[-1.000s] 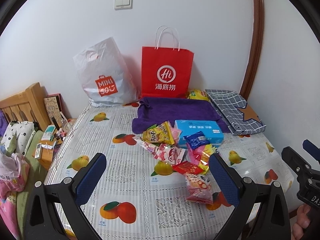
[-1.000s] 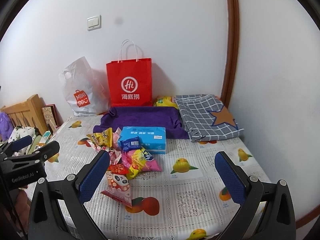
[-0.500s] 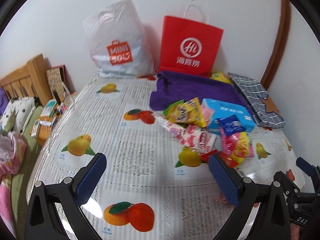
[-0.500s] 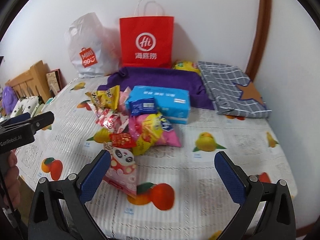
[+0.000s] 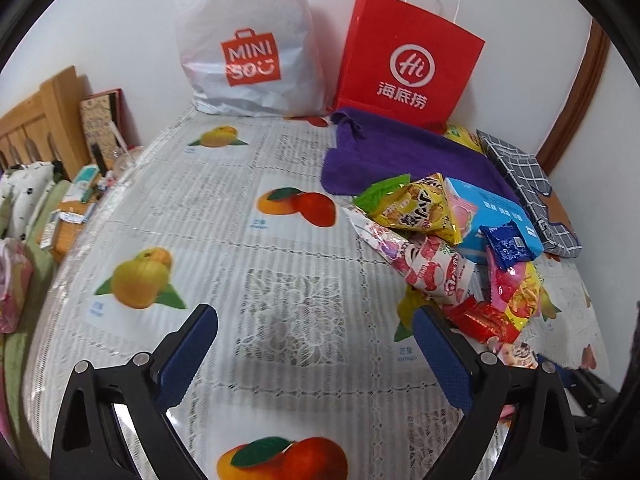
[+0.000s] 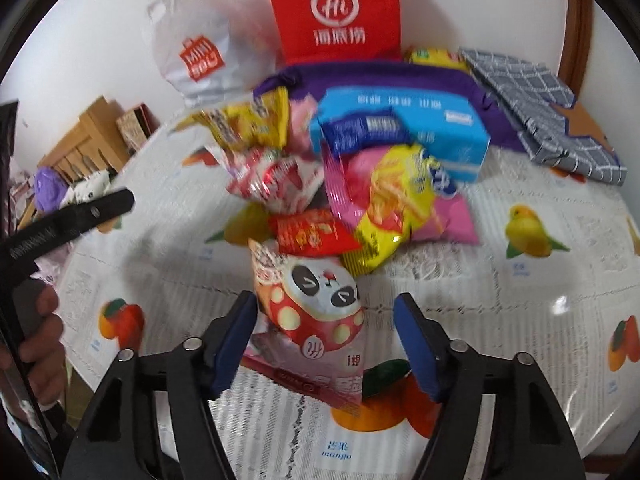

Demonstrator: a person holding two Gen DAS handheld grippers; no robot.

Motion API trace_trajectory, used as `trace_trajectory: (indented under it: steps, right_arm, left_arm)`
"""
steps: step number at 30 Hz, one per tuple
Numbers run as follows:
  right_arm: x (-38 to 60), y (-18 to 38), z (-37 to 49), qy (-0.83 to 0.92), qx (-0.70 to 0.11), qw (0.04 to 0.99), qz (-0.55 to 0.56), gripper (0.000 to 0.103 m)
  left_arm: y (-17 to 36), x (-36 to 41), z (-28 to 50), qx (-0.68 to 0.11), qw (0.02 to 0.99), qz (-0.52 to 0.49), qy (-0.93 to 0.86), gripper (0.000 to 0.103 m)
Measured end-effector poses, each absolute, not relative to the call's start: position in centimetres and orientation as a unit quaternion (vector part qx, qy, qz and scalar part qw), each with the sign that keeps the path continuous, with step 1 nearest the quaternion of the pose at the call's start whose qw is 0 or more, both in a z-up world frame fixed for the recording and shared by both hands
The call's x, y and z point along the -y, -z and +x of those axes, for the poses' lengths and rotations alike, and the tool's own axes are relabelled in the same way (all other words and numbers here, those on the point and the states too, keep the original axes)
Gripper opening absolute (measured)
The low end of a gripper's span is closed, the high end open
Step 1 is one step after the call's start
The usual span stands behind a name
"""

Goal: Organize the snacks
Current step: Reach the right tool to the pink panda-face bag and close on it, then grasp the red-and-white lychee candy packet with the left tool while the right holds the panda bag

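- The right gripper has its jaws spread wide and grips nothing; the panda snack packet lies flat on the table between the two blue fingers, its near end running under them, though whether either pad touches the wrapper I cannot tell.
- That packet is the nearest piece of the snack pile; just beyond it lies a small red packet, and to the right of that a yellow-and-pink bag.
- Farther back sit a red-and-white strawberry-print bag, a yellow chip bag at the far left of the heap, and a dark blue packet resting on a light blue box.
- The left gripper is likewise wide open and empty — it hangs over bare fruit-print tablecloth, with the snack pile off to its right; the small red packet lies just past its right finger.
- In the right wrist view, the left gripper's black body shows at the left edge, held in the person's hand.
- Behind the pile a purple towel lies flat; right of it, a folded grey checked cloth.
- Against the far wall stand a red paper bag and, to its left, a white plastic bag — both upright.
- The right wrist view is blurred, so the print on the packets is hard to read.
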State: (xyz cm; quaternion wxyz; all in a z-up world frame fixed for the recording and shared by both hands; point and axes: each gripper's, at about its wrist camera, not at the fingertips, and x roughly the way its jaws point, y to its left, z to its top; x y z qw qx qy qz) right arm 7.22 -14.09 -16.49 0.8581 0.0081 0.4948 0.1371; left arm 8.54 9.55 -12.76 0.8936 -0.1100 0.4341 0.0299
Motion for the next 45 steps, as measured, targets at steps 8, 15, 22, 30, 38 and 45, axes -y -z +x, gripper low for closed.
trace_trajectory:
  steps: [8, 15, 22, 30, 38, 45]
  right_arm:
    - [13.9, 16.7, 7.0, -0.159, -0.493, 0.855, -0.014, 0.047]
    - [16.8, 14.0, 5.9, -0.186, -0.459, 0.868, -0.013, 0.047]
    - [22.0, 13.6, 7.2, -0.117, -0.438, 0.891, 0.002, 0.047]
    - [26.2, 16.0, 9.3, -0.047, -0.447, 0.893, 0.010, 0.047]
    - [26.7, 17.5, 10.8, -0.054, -0.451, 0.890, 0.032, 0.048]
    - [26.6, 17.4, 10.7, -0.058, -0.447, 0.892, 0.029, 0.048]
  left_arm:
    - [13.2, -7.3, 11.2, -0.442, 0.892, -0.094, -0.003, 0.098]
    - [14.2, -4.4, 13.7, -0.459, 0.886, -0.066, 0.008, 0.098]
    - [15.2, -0.4, 15.6, -0.468, 0.882, -0.023, 0.046, 0.098]
    - [17.6, 0.8, 17.2, -0.507, 0.860, -0.044, 0.043, 0.085]
    - [17.6, 1.6, 17.1, -0.494, 0.869, -0.013, 0.023, 0.080]
    - [17.8, 1.8, 17.2, -0.495, 0.869, -0.009, 0.022, 0.076]
